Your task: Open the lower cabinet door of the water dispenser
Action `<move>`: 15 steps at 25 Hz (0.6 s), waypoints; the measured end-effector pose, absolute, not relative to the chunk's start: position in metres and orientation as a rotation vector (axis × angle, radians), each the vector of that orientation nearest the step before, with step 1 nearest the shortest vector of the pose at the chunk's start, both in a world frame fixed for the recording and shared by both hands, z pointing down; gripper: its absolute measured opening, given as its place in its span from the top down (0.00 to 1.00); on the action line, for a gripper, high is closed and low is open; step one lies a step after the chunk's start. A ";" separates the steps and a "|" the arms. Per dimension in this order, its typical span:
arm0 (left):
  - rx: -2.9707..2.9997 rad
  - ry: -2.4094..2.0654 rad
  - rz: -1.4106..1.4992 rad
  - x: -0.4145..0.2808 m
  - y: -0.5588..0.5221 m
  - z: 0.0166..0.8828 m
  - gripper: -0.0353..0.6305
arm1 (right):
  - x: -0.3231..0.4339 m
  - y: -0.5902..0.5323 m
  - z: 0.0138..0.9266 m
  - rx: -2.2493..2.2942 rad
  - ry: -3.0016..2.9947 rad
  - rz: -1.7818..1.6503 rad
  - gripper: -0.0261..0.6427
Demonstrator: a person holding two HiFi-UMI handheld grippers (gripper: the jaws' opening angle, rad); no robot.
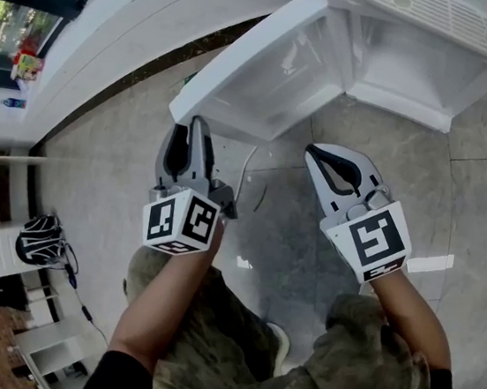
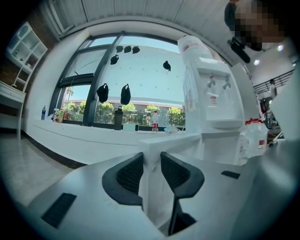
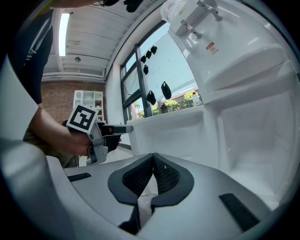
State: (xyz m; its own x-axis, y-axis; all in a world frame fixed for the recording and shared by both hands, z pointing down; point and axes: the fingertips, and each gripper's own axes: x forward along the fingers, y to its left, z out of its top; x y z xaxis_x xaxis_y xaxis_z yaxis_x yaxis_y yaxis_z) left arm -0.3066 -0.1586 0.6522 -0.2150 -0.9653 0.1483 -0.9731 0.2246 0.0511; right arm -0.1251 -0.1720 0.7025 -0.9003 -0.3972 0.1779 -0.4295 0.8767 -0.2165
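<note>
The white water dispenser (image 1: 423,44) stands at the top of the head view, its lower cabinet (image 3: 253,136) showing a bare white inside. The lower cabinet door (image 1: 269,68) is swung out toward the left. My left gripper (image 1: 190,124) is at the door's free edge. In the left gripper view that edge (image 2: 151,145) fills the gap between the dark pads of the left gripper (image 2: 151,161), which press on both its faces. My right gripper (image 1: 318,152) hangs in front of the cabinet opening, shut, with nothing between its pads (image 3: 153,159).
A low white ledge (image 1: 140,33) under a window runs along the left, with bottles (image 2: 154,121) on it. A white shelf unit (image 1: 2,202) and a black bag (image 1: 40,241) stand at the far left. Water jugs (image 2: 255,136) sit beside the dispenser. The person's knees (image 1: 232,348) are below.
</note>
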 end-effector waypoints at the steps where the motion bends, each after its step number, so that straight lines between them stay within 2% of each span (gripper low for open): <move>1: 1.866 -2.341 0.078 -0.308 -0.160 0.652 0.79 | -0.124 -0.173 0.703 0.648 -2.916 0.380 0.96; 15: 1.814 -2.349 0.053 -0.331 -0.179 0.653 0.81 | -0.121 -0.182 0.708 0.650 -2.865 0.352 0.96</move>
State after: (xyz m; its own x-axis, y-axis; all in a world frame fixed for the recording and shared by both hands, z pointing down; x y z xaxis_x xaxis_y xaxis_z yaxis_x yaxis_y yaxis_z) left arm -0.3308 -0.1794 0.6527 -0.2438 -0.9568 0.1582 -0.9630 0.2581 0.0773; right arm -0.1206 -0.1817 0.7079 -0.8877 -0.4003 0.2275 -0.4435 0.8762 -0.1888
